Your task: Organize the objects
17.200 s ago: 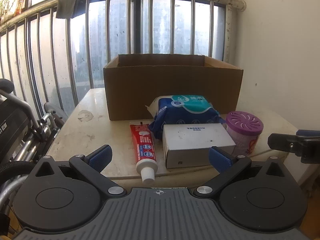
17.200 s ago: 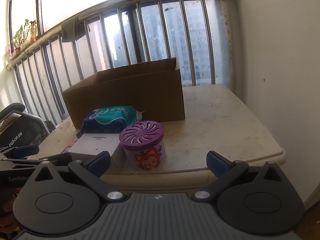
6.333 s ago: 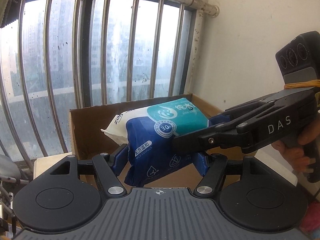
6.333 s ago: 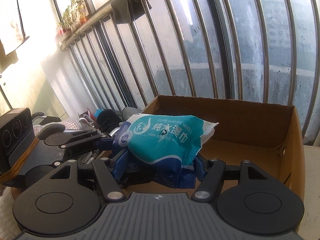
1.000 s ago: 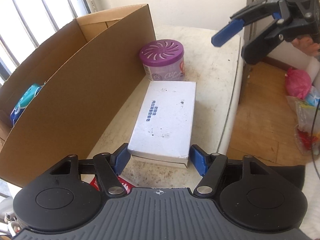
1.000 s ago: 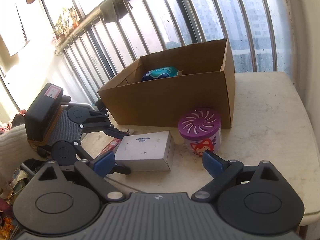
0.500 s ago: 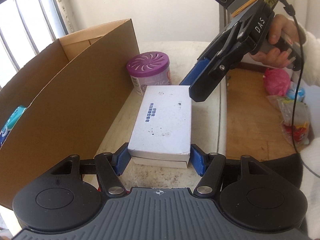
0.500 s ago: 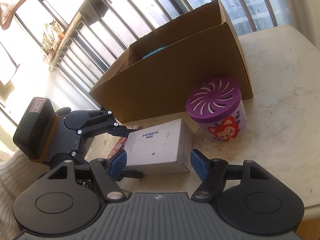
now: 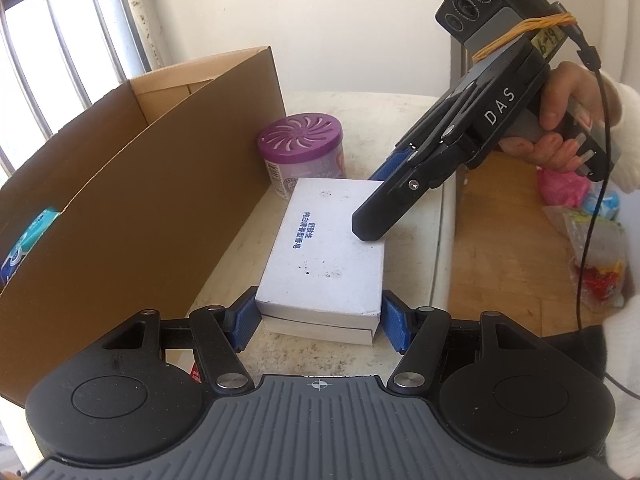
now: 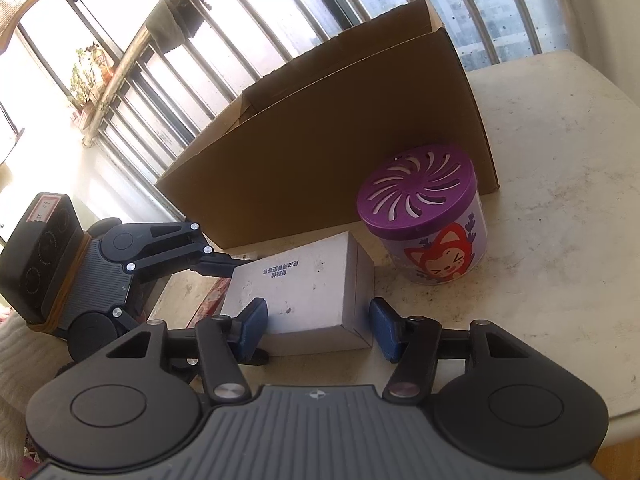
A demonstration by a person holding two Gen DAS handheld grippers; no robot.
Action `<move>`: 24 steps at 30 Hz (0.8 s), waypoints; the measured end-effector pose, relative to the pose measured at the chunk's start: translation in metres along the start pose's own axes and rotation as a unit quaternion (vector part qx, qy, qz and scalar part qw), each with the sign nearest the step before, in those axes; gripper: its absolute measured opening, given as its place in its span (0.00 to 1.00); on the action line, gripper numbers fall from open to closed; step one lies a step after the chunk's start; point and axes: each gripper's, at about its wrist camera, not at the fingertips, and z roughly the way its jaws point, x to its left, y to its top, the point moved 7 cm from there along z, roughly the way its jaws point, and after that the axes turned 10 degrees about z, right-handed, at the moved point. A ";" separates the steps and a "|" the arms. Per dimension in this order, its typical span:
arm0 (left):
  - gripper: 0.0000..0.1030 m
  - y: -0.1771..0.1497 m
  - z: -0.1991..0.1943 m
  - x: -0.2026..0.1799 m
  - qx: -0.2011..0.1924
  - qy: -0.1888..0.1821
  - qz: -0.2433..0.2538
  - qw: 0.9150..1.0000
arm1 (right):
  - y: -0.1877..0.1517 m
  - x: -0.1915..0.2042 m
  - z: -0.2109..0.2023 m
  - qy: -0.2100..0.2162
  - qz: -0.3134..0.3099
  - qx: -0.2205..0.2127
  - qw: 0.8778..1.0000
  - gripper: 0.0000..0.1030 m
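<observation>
A white box (image 9: 324, 256) lies flat beside the cardboard box (image 9: 132, 184), its long axis parallel to that wall. The left gripper (image 9: 320, 318) clamps one short end; the right gripper (image 10: 316, 326) straddles the other end, open. A stained white surface (image 10: 560, 208) sits by barred windows (image 10: 224, 40).

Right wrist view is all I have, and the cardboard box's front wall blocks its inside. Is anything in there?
Observer: Yes. The left wrist view shows a teal wipes pack inside the cardboard box, at its left end.
Operator: Where are the left gripper's fingers on the white box?
Observer: The left gripper straddles one short end of the white box, one blue pad on each side. I cannot tell whether they are pressing.
</observation>
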 end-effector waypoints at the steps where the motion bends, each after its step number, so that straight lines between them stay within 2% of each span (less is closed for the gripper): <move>1: 0.60 0.002 -0.002 -0.002 -0.002 0.001 0.003 1.000 | -0.001 -0.001 -0.001 0.004 0.004 0.002 1.000 0.59; 6: 0.60 0.010 -0.015 -0.010 -0.012 0.011 0.016 1.000 | -0.002 -0.002 -0.008 0.022 0.025 0.008 0.999 0.59; 12: 0.60 0.024 -0.040 -0.018 -0.027 0.028 0.028 0.999 | -0.001 0.013 -0.029 0.030 0.001 -0.012 0.999 0.59; 17: 0.59 0.043 -0.069 -0.022 -0.061 0.035 0.036 0.997 | 0.004 0.036 -0.057 0.054 -0.024 -0.035 0.998 0.59; 24: 0.58 0.065 -0.082 -0.012 -0.064 0.067 0.075 0.993 | 0.026 0.060 -0.069 0.055 -0.044 -0.065 0.995 0.59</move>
